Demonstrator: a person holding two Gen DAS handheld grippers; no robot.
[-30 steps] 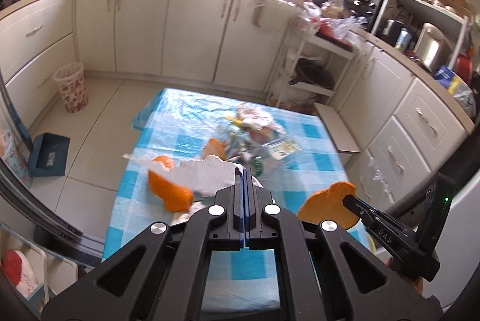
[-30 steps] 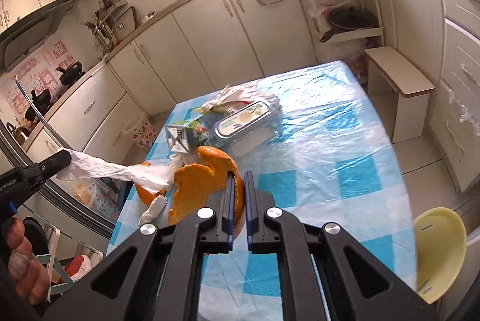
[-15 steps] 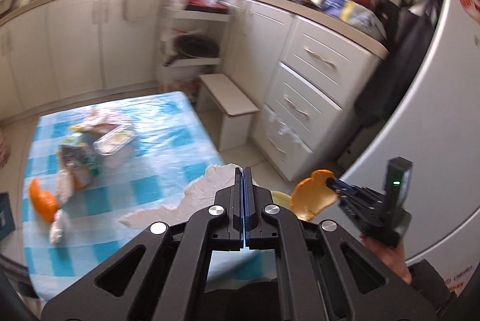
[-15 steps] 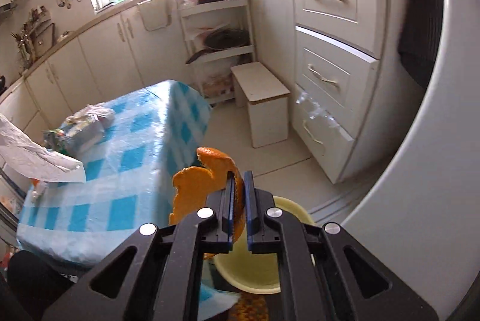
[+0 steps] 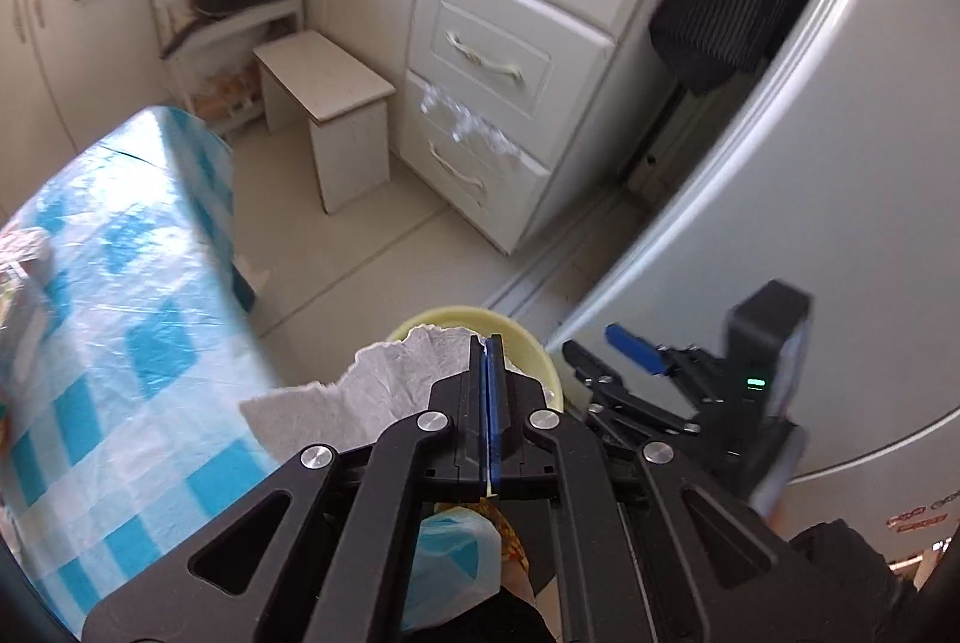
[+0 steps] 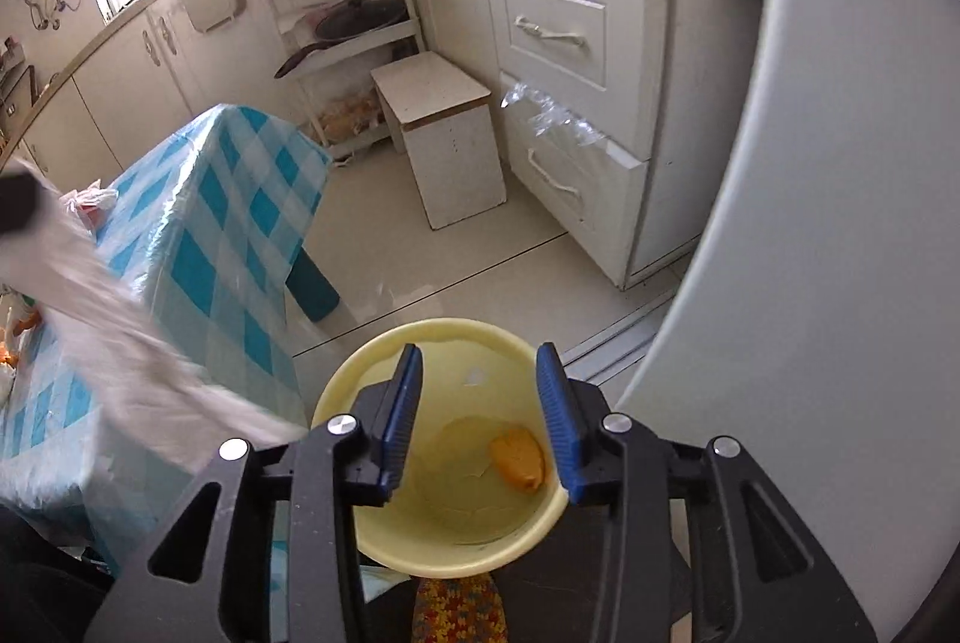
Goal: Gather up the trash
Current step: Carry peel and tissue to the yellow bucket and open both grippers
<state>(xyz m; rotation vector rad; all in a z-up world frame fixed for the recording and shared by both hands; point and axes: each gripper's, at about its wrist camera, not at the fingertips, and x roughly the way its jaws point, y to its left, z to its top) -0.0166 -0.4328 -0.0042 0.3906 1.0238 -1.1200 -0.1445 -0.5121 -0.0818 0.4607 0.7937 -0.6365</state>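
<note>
Right wrist view looks down into a pale yellow bucket (image 6: 360,379) on the floor, with the right tongs (image 6: 478,415) poised over its mouth, their blue pads opening and nothing between them. An orange peel (image 6: 517,460) lies on the bucket's bottom, well below the pads. At the left of that view a white paper towel (image 6: 108,343) streams in blurred over the checkered tabletop (image 6: 228,247). From the left wrist view, the left tongs (image 5: 487,343) are pressed together on that paper towel (image 5: 384,391), which hangs over the near rim of the bucket (image 5: 528,343). The right tongs (image 5: 606,349) sit just beside the bucket there. A white stool (image 6: 444,144) stands near the drawers (image 6: 564,42).
</note>
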